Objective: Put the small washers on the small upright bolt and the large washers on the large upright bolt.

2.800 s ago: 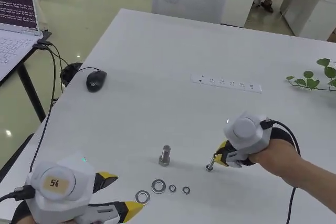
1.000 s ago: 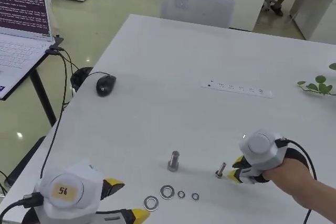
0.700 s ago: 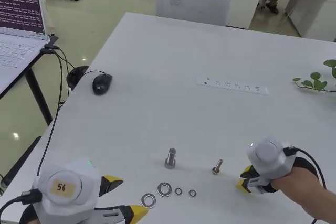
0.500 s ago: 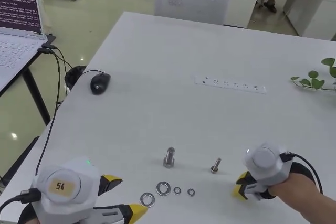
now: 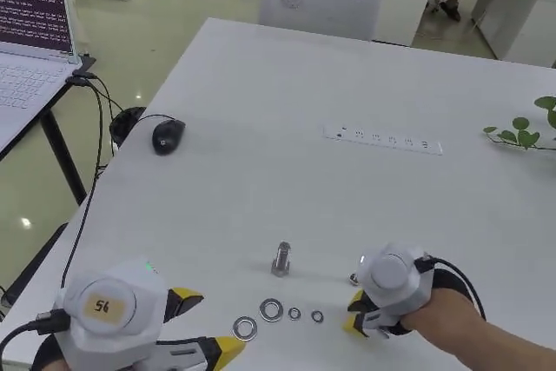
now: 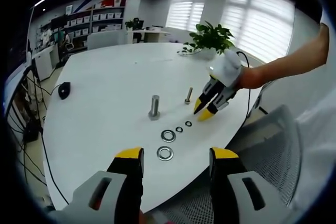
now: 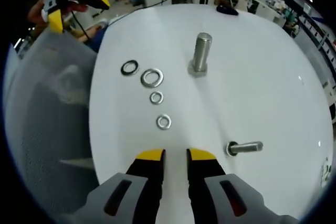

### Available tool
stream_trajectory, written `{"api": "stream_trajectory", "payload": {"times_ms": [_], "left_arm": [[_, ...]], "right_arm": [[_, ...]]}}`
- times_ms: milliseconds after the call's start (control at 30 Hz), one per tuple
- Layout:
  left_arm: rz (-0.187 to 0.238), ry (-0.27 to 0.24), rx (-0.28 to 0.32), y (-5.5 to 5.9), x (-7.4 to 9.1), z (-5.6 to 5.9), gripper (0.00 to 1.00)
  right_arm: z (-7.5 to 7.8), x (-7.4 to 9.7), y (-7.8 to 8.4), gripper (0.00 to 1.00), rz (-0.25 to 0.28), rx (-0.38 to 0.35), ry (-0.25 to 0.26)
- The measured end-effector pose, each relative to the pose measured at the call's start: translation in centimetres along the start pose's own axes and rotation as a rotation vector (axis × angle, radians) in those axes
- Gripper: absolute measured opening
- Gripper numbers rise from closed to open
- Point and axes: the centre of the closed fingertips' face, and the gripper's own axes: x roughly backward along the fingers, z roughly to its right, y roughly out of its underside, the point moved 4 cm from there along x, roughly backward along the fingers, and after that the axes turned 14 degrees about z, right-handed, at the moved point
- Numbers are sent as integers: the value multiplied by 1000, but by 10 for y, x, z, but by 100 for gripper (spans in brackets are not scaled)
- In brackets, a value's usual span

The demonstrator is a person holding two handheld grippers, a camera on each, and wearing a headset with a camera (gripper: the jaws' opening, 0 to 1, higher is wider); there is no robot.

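Light: bright and even from overhead; in your left gripper view, blinded windows (image 6: 252,14) glow beyond your right gripper (image 6: 207,109).
Shadows: faint and short beside the large bolt (image 7: 200,51) ahead of that gripper.
Glare: the white table (image 7: 273,66) washes out ahead of its jaws.
Distortion: fisheye bends the table's edge in both gripper views.
Focus: your head view is crisp; the gripper views soften towards their edges.

Left gripper (image 5: 205,324) sat low at lower left in the head view, jaws spread wide, nothing between them; same in its own view (image 6: 176,155). Right gripper (image 5: 355,317) was held by the right hand (image 5: 445,317), forearm running off to lower right, tips pointed down-left, jaws nearly together with a narrow gap, empty (image 7: 176,156).
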Motion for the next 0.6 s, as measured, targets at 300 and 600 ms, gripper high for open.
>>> {"api": "stream_trajectory", "payload": {"times_ms": [300,600], "left_arm": [[6,-7,3,-1,2,-1,49],[2,-3,4,1,1,0,49]], "right_arm": [[-11,-22,-21,17,5,69,-60],[-13,-23,-23,17,-11,134,-89]]}}
